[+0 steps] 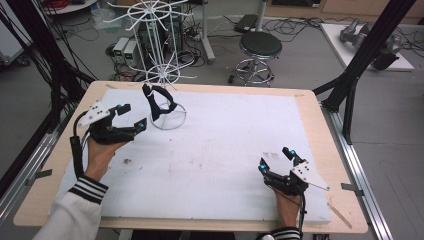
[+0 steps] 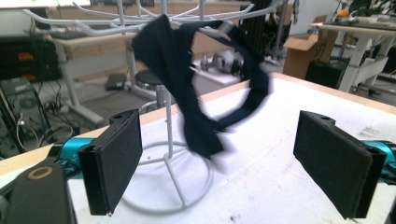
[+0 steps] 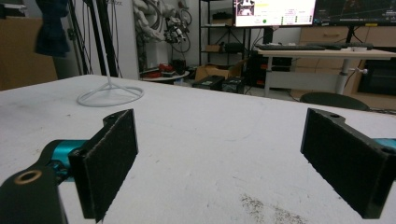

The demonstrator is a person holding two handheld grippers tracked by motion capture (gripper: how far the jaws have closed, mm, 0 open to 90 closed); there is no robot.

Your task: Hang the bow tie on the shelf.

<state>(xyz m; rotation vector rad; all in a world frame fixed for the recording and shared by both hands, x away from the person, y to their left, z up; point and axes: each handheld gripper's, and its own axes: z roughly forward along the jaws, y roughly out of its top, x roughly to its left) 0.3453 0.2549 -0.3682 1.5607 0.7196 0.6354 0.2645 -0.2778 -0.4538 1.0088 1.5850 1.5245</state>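
Observation:
A white wire rack [image 1: 161,75] stands at the back left of the white table mat [image 1: 220,145]; its round base [image 2: 166,186] rests on the mat. A dark cloth loop [image 1: 157,102] hangs from a rack arm, and it looks blurred in the left gripper view [image 2: 187,93]. My left gripper [image 1: 131,116] is open just left of the cloth, nothing between its pads [image 2: 114,163]. My right gripper [image 1: 276,159] is open low over the mat at the front right, holding nothing; the rack base [image 3: 110,95] lies far ahead of it.
A stool [image 1: 260,47], computer boxes and cables sit on the floor beyond the table. Black frame posts [image 1: 362,55] rise at the right. The mat has a dirty patch [image 1: 127,161] near the left hand.

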